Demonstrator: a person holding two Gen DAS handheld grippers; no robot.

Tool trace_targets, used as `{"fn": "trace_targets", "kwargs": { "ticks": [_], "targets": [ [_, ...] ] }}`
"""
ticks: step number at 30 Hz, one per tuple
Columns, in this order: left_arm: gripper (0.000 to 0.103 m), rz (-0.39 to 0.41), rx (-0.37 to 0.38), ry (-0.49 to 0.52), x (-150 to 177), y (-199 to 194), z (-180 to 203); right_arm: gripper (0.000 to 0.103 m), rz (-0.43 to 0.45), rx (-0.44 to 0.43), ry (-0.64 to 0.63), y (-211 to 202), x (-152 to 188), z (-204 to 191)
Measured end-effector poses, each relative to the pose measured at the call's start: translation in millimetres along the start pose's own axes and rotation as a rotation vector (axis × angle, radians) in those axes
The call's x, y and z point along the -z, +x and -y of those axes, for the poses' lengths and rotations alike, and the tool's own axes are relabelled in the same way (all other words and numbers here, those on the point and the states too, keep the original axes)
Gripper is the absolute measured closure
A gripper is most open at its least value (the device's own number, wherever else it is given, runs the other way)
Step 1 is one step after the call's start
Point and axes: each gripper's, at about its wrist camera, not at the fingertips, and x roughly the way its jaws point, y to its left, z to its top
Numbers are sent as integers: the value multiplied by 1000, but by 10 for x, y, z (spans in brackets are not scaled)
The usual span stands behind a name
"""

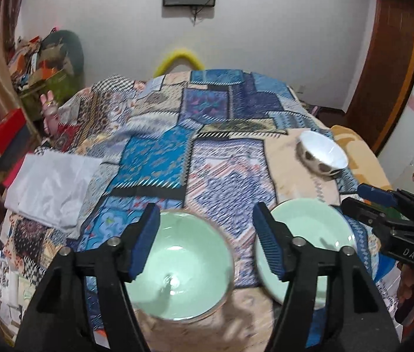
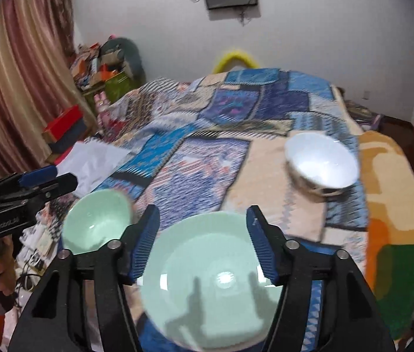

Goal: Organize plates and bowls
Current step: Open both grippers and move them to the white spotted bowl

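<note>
Left gripper (image 1: 207, 243) spread, nothing pinched, above green bowl (image 1: 177, 267) lying on patchwork quilt (image 1: 160, 158); right gripper (image 2: 204, 243) likewise spread, empty, over green plate (image 2: 209, 281). White bowl (image 2: 321, 164) tilted on quilt at 2 o'clock from plate, well apart

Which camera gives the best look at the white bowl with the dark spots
The right wrist view shows the white bowl best: larger, nearer, with its whole rim and white inside visible. The left wrist view shows it smaller and farther right, though its dark-spotted outer wall is clearer there.
</note>
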Motion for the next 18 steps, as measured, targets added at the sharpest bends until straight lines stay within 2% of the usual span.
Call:
{"fn": "trace_targets", "kwargs": {
  "ticks": [3,10,18],
  "targets": [
    [25,8,17,13,-83,65,181,44,22,43,24,-90,-32,249],
    [24,-10,50,61,-260,354,567,43,41,114,84,-207,-65,747],
    [19,-53,89,73,-430,813,918,43,37,176,166,-73,-99,1308]
  ]
}}
